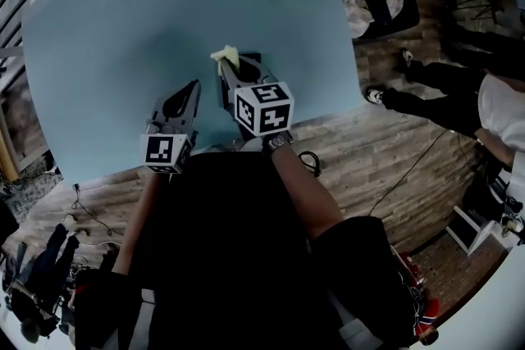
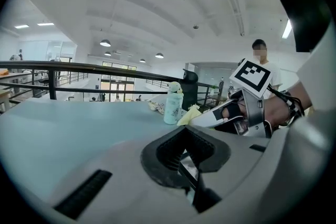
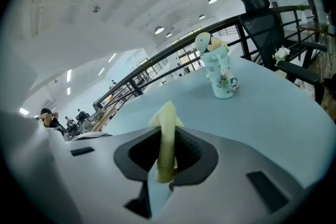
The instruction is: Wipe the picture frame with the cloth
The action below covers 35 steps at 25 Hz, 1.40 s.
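Right now the right gripper (image 3: 168,131) has its jaws shut tight on the yellow cloth (image 3: 167,136), which sticks up out of them, ready to rub. The left gripper (image 2: 187,152) pinches a thin flat thing (it looks like the picture frame (image 2: 188,168), seen edge-on) near the cloth, over the blue surface (image 1: 123,29), likely so the cloth can reach it.

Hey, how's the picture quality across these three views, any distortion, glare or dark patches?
Head view: dim, corners fall dark, the table bows at its edges. Left gripper view: the railing curves with the wide lens, ceiling lamps glow bright. Right gripper view: black round border, the cloth sharp up close.
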Available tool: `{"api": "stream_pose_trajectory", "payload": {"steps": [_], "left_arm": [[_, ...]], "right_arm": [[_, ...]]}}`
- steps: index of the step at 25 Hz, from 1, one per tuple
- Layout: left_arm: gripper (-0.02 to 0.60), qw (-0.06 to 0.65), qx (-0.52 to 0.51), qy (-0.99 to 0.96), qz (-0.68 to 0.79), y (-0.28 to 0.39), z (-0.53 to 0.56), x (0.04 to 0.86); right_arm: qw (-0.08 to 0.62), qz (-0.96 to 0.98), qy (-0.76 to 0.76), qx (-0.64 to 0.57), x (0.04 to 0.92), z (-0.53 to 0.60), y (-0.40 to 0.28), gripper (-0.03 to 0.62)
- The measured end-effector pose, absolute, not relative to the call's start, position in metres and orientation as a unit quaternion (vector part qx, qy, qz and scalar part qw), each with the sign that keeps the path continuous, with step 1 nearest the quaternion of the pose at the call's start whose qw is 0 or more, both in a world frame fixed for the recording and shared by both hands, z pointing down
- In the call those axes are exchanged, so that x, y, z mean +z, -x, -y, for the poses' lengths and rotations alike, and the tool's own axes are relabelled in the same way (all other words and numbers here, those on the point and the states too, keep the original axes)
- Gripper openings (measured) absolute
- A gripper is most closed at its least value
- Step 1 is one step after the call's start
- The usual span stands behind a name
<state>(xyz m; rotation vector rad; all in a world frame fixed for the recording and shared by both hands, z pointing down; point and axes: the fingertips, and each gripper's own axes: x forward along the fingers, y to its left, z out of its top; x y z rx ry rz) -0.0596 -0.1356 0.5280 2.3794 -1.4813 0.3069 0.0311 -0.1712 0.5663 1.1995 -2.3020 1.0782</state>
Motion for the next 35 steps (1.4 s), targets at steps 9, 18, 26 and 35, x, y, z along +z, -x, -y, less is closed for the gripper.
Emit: {"api": "stream_pose_trajectory", "payload": {"steps": [9, 18, 26, 35], "left_arm": [[-0.003, 0.169, 0.113, -0.833, 0.515, 0.057, 0.150, 0.542], [-0.003, 0.176, 0.112, -0.838, 0.505, 0.051, 0.149, 0.543], [-0.003, 0.179, 0.109, -0.840, 0.500, 0.047, 0.144, 0.545], [-0.003, 0.176, 0.112, -0.842, 0.498, 0.045, 0.143, 0.543]], "right_arm": [[0.200, 0.793, -0.413, 0.401, 0.608, 0.180, -0.024, 0.058], [0.248, 0.774, -0.401, 0.422, 0.648, 0.175, -0.015, 0.058], [0.269, 0.764, -0.402, 0.427, 0.665, 0.170, -0.017, 0.058], [0.266, 0.754, -0.415, 0.434, 0.668, 0.173, -0.029, 0.058]]}}
